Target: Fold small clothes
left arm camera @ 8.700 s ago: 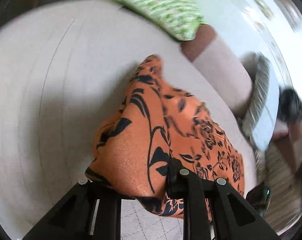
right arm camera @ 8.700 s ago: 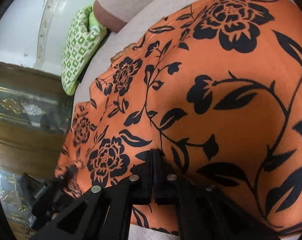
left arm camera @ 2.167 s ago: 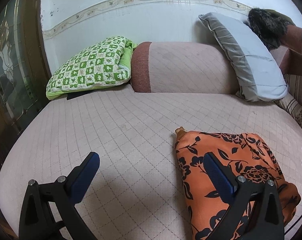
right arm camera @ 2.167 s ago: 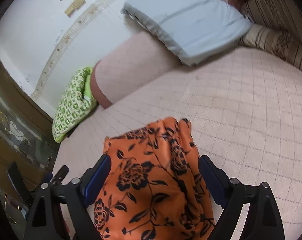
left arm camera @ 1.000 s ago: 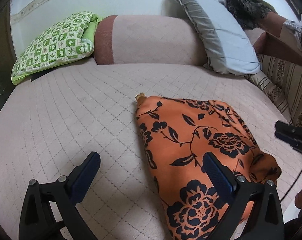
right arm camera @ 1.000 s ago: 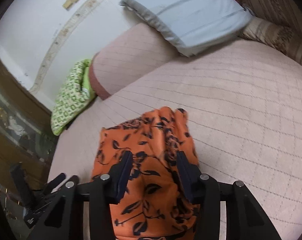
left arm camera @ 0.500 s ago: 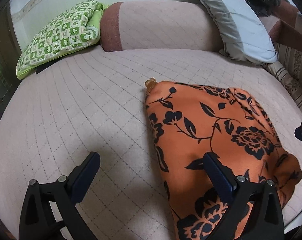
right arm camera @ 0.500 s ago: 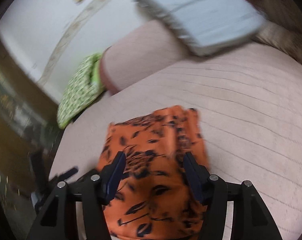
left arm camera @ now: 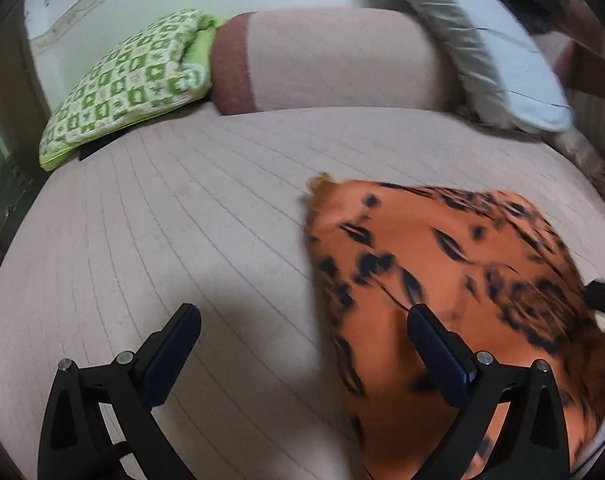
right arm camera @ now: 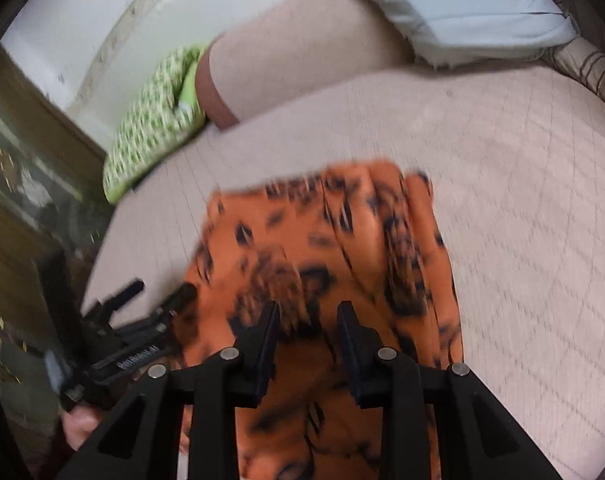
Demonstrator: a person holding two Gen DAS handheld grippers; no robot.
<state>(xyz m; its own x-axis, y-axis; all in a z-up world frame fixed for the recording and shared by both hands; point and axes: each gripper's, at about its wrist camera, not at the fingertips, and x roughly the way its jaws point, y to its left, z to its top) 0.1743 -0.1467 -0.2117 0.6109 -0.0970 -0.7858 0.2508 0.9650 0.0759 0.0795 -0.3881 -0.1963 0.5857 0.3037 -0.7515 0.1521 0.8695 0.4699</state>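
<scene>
An orange garment with a black flower print (left arm camera: 454,280) lies folded on the pink quilted sofa seat (left arm camera: 162,220). My left gripper (left arm camera: 302,344) stands wide open over the cloth's left edge, one finger above bare seat, the other above the fabric. In the right wrist view the same garment (right arm camera: 342,248) lies under my right gripper (right arm camera: 308,316), whose jaws are closing with a gap still between them. Cloth lies below and between the fingers; the pads do not visibly press on it. The left gripper's body (right arm camera: 118,344) shows at the left edge.
A green checked cushion (left arm camera: 126,84) leans at the back left, a pink bolster (left arm camera: 330,60) in the middle, a grey pillow (left arm camera: 494,56) at the back right. A dark wooden cabinet (right arm camera: 18,184) stands left of the sofa. A striped cushion (right arm camera: 590,68) sits far right.
Both grippers have come lower and nearer to the garment. The right gripper's jaws have narrowed since half a second ago. The left gripper stays wide open.
</scene>
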